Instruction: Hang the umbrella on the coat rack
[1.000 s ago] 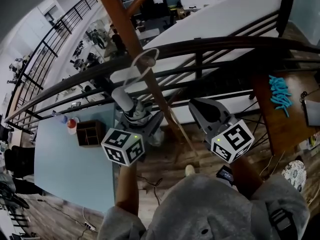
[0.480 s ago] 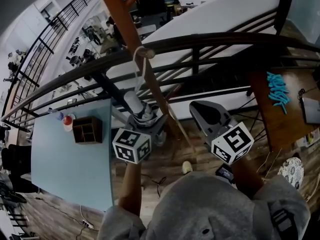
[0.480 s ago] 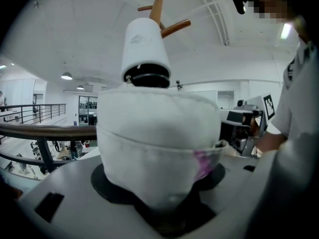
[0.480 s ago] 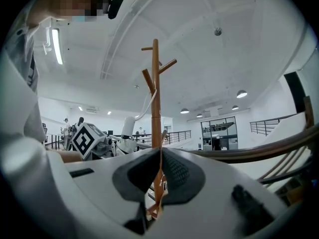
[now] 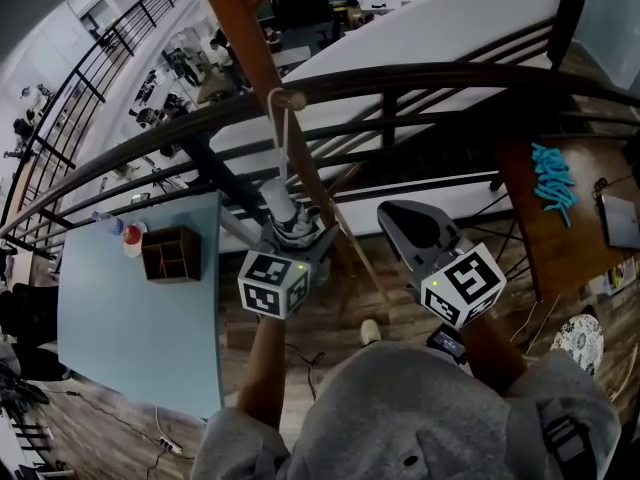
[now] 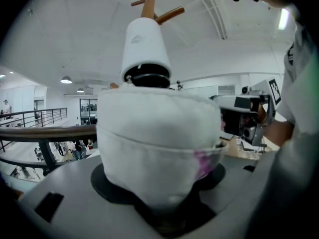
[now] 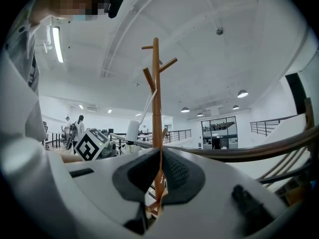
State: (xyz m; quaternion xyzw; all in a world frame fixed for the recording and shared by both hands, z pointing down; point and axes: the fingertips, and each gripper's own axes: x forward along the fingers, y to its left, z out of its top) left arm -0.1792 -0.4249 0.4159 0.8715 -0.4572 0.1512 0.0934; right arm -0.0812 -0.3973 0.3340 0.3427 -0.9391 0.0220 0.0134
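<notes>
Left gripper (image 5: 290, 236): jaws clamped on the umbrella (image 6: 157, 143), around the folded white fabric just below the handle (image 6: 146, 44). Handle points up toward the rack (image 5: 250, 43).

Strap (image 5: 281, 148) runs from the handle up to a peg (image 5: 291, 99) and looks looped over the peg's end; it reads taut. Whether it is fully seated I cannot tell.

Handling, as judged:
- Small folding type, likely light.
- The canopy is soft and bunches under the jaws, so the grip bites well there.
- The handle is smooth hard plastic and likelier to slip. The fabric bundle is the better hold.
- The strap is thin and limp and will only carry the load once it is well back on the peg.
- Easing the jaws off slowly should keep the swing small.

Right gripper (image 7: 159, 163): jaws together, nothing in them; held apart from the rack, which shows beyond it.

Surroundings: plank floor (image 5: 330, 318) underfoot, a dark railing (image 5: 430, 73) just behind the rack, and a pale blue table (image 5: 140, 338) to the left bearing a wooden box (image 5: 168, 255). Open hall below the railing.
</notes>
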